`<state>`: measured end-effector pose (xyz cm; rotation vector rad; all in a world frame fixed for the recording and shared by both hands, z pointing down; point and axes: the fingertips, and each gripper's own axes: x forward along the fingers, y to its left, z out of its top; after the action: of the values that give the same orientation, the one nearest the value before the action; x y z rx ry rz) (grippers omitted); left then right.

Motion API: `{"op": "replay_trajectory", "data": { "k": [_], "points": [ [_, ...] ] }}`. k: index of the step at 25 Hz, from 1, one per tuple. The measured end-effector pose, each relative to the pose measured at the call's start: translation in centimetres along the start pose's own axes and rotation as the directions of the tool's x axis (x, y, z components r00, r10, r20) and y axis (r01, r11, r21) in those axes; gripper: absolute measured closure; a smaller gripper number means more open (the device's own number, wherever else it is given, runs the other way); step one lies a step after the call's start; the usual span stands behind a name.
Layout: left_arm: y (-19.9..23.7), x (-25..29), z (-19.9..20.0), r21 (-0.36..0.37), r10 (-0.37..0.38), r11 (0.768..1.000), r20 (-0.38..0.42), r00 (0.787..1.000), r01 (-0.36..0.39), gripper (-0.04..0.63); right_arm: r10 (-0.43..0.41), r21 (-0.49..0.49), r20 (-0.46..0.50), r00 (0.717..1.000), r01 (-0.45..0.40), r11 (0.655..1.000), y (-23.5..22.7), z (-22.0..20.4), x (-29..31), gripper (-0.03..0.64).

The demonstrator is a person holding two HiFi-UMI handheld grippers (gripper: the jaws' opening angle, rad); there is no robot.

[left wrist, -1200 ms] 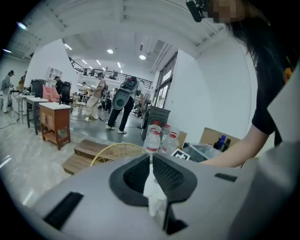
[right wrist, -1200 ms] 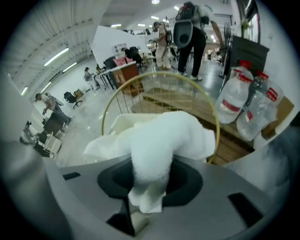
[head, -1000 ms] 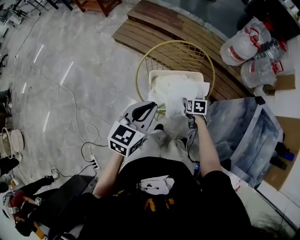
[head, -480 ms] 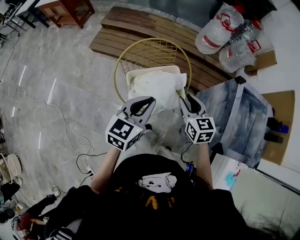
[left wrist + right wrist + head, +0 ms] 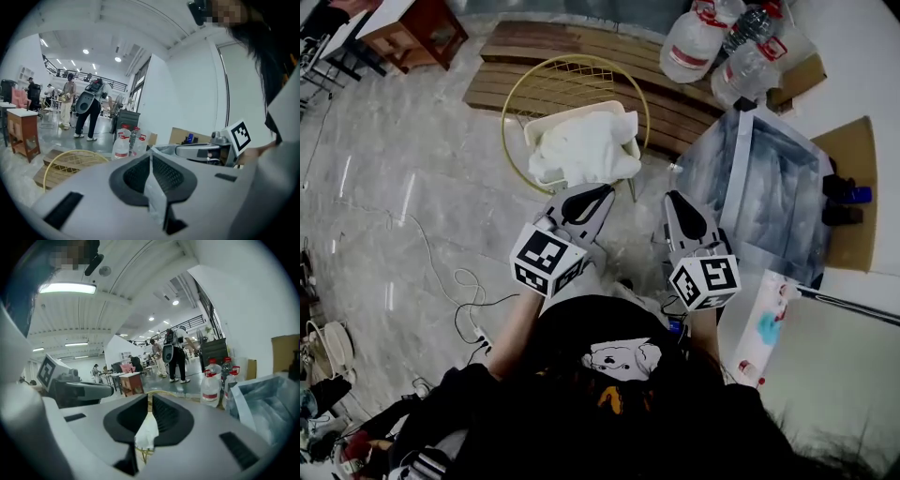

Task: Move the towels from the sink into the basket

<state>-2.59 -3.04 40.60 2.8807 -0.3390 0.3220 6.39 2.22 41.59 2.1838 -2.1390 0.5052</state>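
Note:
White towels [image 5: 581,150] lie heaped in a white basket [image 5: 546,124] on a gold wire stand [image 5: 517,103]. The sink [image 5: 769,178] at right looks streaked grey-blue inside; I cannot tell whether any cloth lies in it. My left gripper [image 5: 598,192] hangs just short of the basket, its jaws together and empty [image 5: 151,157]. My right gripper [image 5: 673,197] is beside it, between basket and sink. Its jaws are closing, nearly together, with nothing between them [image 5: 150,401]; a bit of white towel shows behind the slit.
Water jugs [image 5: 694,42] stand by a slatted wooden bench [image 5: 581,47] behind the basket. A cable [image 5: 459,281] snakes over the marble floor at left. A printed packet [image 5: 764,328] lies on the white counter by the sink. People stand far off in the hall [image 5: 91,105].
My right gripper has drawn back from the towels in the basket and its jaws have come together. The head camera has swung right, bringing the sink into fuller view. The left gripper stayed shut.

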Motion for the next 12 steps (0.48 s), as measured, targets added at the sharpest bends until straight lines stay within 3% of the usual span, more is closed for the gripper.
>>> {"op": "replay_trajectory", "data": {
  "k": [7,12],
  "points": [
    [-8.8,-2.1,-1.3,-0.010,0.003,1.000,0.025,1.000,-0.002,0.572,0.035,-0.037,0.017,0.999,-0.034,0.999,0.4,-0.6,-8.6,0.606],
    [-12.7,-3.1,-1.8,0.007,0.011,1.000,0.033,0.999,-0.011,0.572,0.067,-0.064,0.026,0.997,-0.066,0.996,0.6,-0.9,-12.4,0.609]
  ]
}}
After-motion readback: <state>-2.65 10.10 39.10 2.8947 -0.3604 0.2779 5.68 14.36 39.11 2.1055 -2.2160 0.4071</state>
